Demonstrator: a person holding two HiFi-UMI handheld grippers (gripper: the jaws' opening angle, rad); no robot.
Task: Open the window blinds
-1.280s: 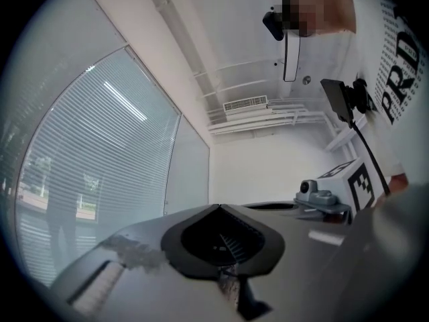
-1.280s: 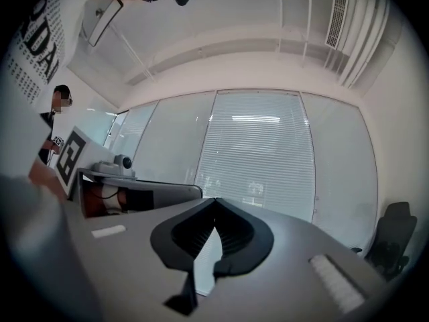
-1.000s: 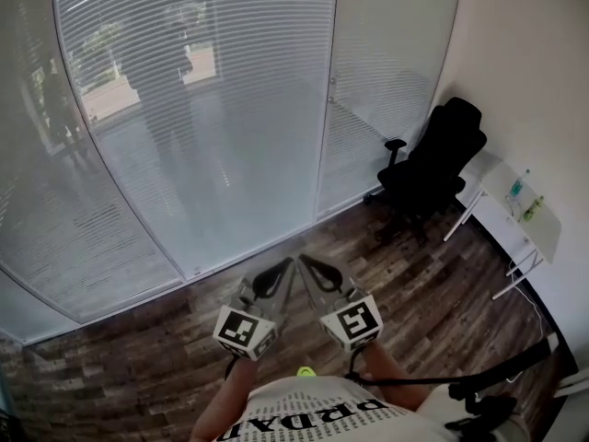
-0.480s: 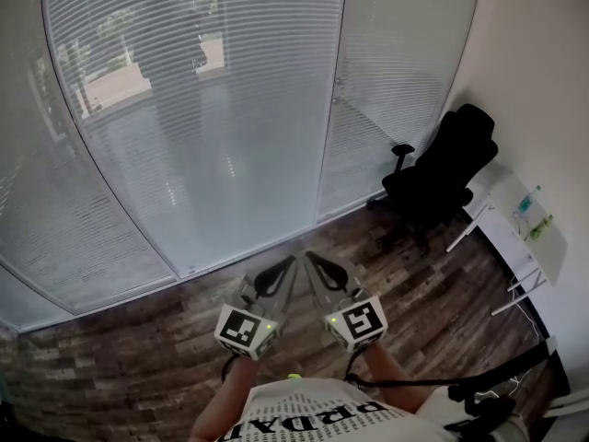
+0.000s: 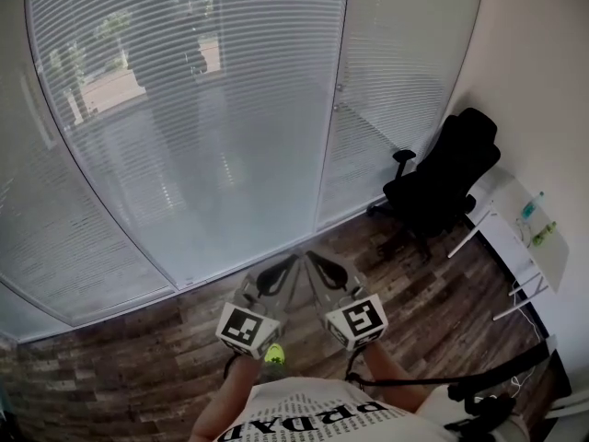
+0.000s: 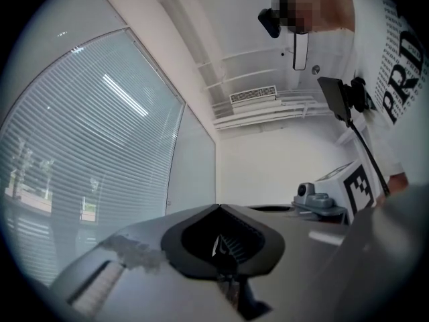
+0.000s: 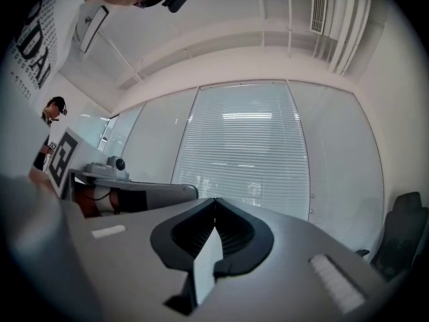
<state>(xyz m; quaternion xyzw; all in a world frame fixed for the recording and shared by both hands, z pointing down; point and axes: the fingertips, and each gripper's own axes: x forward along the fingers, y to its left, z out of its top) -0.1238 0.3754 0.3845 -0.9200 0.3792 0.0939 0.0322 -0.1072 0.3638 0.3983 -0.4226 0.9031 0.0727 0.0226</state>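
Observation:
White slatted blinds (image 5: pixel 184 109) hang closed over the curved glass wall, with a narrower panel (image 5: pixel 396 81) to the right. Both grippers are held side by side in front of me, over the floor and short of the glass. My left gripper (image 5: pixel 293 259) is shut with nothing in it, its tips meeting (image 6: pixel 218 208). Beside it, my right gripper (image 5: pixel 307 255) is shut and empty too, its tips together (image 7: pixel 215 200). The blinds (image 6: pixel 87 166) fill the left of the left gripper view. In the right gripper view the blinds (image 7: pixel 248 153) lie straight ahead.
A black office chair (image 5: pixel 442 178) stands at the right by the glass. A white table (image 5: pixel 543 247) with bottles (image 5: pixel 534 205) is against the right wall. The floor (image 5: pixel 120 376) is dark wood planks. Another person (image 7: pixel 50 123) stands far left in the right gripper view.
Both grippers and I have moved closer to the window; the blinds loom larger and the chair has slid right in the head view. Both grippers stayed shut.

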